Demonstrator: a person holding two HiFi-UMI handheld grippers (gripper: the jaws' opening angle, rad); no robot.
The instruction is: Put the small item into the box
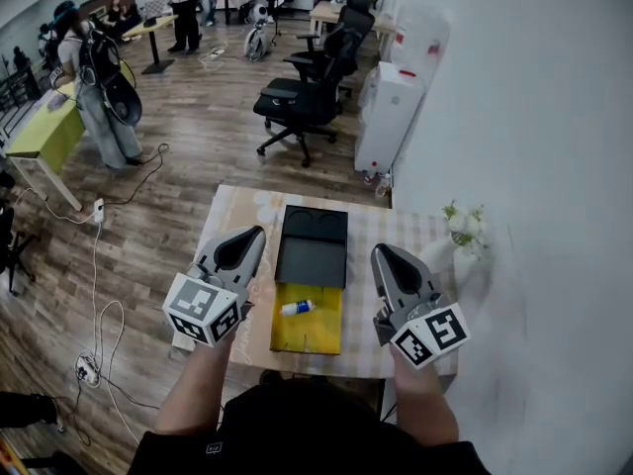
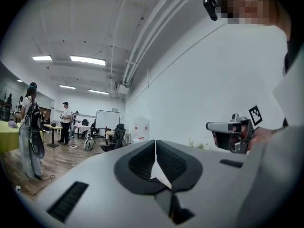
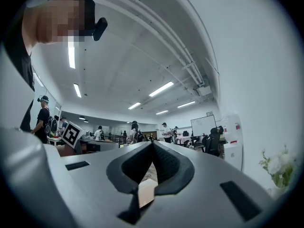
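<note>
The left gripper (image 1: 255,237) is held above the near left part of the checked-cloth surface (image 1: 381,234), its fingers (image 2: 142,161) closed together with nothing between them. The right gripper (image 1: 382,253) hangs over the near right part, its fingers (image 3: 167,164) likewise meeting at the tips and empty. Between the two lies the shallow yellow box (image 1: 321,336), and a black rectangular tray-like part (image 1: 313,245) touches its far edge. The small white tube-shaped item with a blue end (image 1: 297,308) lies on its side inside the yellow box, near its far left corner, apart from both grippers.
</note>
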